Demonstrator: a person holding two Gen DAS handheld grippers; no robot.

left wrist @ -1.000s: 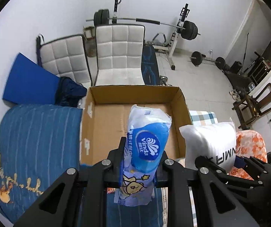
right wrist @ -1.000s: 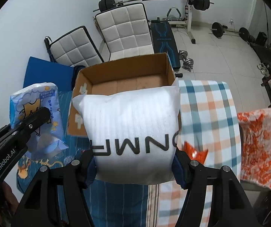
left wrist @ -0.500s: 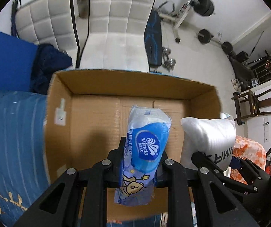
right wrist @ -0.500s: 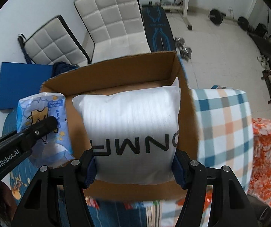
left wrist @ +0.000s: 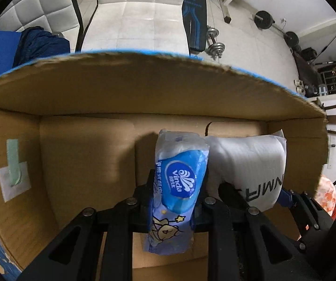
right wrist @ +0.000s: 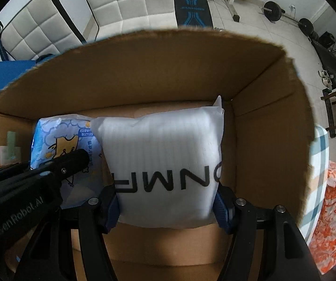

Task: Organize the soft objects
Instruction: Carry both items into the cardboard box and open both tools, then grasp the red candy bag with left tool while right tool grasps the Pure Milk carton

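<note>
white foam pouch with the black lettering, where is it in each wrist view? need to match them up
Left wrist: white foam pouch sits right of centre, just right of the blue tissue pack, with the right gripper clamped on its lower part.
Right wrist: it fills the centre, held between the gripper's blue pads.
Shared landmark: the cardboard box, whose far wall arcs above the pouch in both views.

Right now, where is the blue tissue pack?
The tissue pack is pinched in the left claw, inside the cardboard box, beside the white pillow.
</note>
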